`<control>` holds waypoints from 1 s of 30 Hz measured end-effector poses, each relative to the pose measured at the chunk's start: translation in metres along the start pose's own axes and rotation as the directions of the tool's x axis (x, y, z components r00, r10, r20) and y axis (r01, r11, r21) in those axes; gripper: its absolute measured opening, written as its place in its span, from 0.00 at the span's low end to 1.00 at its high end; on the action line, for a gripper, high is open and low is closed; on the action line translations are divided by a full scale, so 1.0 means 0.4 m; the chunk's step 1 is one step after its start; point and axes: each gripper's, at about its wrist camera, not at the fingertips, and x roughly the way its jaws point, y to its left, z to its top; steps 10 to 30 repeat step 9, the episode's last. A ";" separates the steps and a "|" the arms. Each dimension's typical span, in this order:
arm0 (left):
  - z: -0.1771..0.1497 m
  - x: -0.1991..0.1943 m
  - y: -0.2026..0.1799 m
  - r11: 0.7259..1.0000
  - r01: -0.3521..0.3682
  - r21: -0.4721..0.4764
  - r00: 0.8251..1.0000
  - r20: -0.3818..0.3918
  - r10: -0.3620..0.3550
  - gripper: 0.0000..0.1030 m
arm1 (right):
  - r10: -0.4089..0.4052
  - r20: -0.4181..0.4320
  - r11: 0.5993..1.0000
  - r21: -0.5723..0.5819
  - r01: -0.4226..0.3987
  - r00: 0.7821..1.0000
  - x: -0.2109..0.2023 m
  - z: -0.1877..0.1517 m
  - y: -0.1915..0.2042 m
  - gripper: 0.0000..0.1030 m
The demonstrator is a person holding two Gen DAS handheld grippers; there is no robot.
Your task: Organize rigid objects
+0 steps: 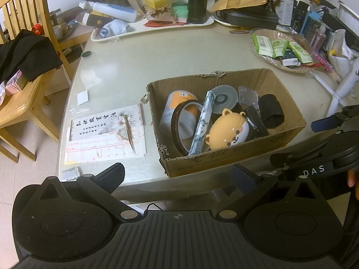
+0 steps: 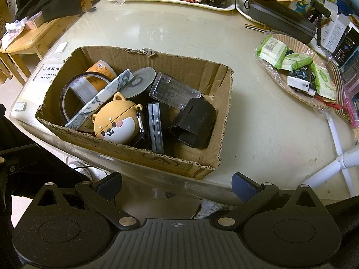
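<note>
the left gripper hangs just off the near edge of the table, its two fingers spread wide with nothing between them. the right gripper sits the same way beside it, fingers splayed and empty, held back from the table edge; part of its black body also shows at the right of the left wrist view

just past both sets of fingers, at the table's near edge, stands an open cardboard box with torn rims. the rigid things are all inside it, piled loosely: a shiba-faced silicone case at the front, a marbled grey bar leaning diagonally across a ring of brown tape, an orange-labelled canister lying behind them, a grey disc spindle further back, a clear plastic case resting on top toward the middle, a flat black tin standing on edge, and a black cylindrical holder tipped on its side at the right end

to the left of the box, some printed papers with calligraphy lie under the table's clear cover. farther off to the right sits a woven tray of green wipe packets. at the far side a white tray carries bottles, boxes and a tall black flask. a wooden chair with dark clothing on its seat stands at the left
</note>
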 end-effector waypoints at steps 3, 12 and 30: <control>-0.002 0.001 0.001 1.000 0.004 -0.007 1.000 -0.002 -0.004 1.00 | 0.000 0.000 1.000 -0.001 0.000 1.000 0.000 0.000 0.000 1.00; -0.003 0.000 0.003 1.000 0.003 -0.018 1.000 0.008 -0.003 1.00 | 0.000 0.000 1.000 0.000 0.000 1.000 0.000 0.000 0.000 1.00; -0.003 0.000 0.003 1.000 0.003 -0.018 1.000 0.008 -0.003 1.00 | 0.000 0.000 1.000 0.000 0.000 1.000 0.000 0.000 0.000 1.00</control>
